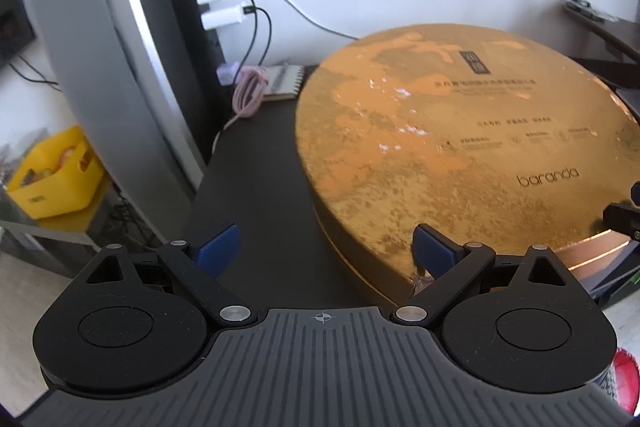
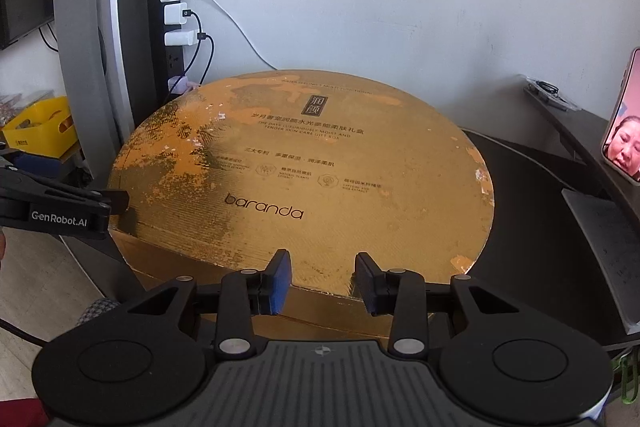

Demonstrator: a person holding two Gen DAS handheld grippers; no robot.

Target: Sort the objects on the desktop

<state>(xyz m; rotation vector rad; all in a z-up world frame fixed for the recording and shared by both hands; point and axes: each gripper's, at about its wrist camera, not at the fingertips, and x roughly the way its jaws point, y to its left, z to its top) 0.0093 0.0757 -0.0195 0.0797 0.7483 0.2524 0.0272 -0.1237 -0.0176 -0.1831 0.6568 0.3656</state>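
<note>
A large round gold box lid [image 1: 460, 147] printed "baranda" lies on its gold base on the black desk [image 1: 264, 187]. My left gripper [image 1: 326, 251] is open wide at the lid's left near edge, with its right pad over the rim and its left pad over bare desk. From the right wrist view, the lid [image 2: 312, 163] fills the middle and the left gripper [image 2: 60, 207] reaches its left edge. My right gripper [image 2: 323, 283] hovers over the lid's near rim. Its blue pads stand a small gap apart with nothing pinched between them.
A black power strip [image 2: 172, 7] with white chargers stands upright at the back left beside a grey curved panel [image 1: 100, 67]. A coiled pink cable [image 1: 248, 91] and a spiral notebook [image 1: 284, 83] lie behind the lid. A yellow bin [image 1: 56, 179] sits lower left. A pink phone [image 2: 624, 131] stands at right.
</note>
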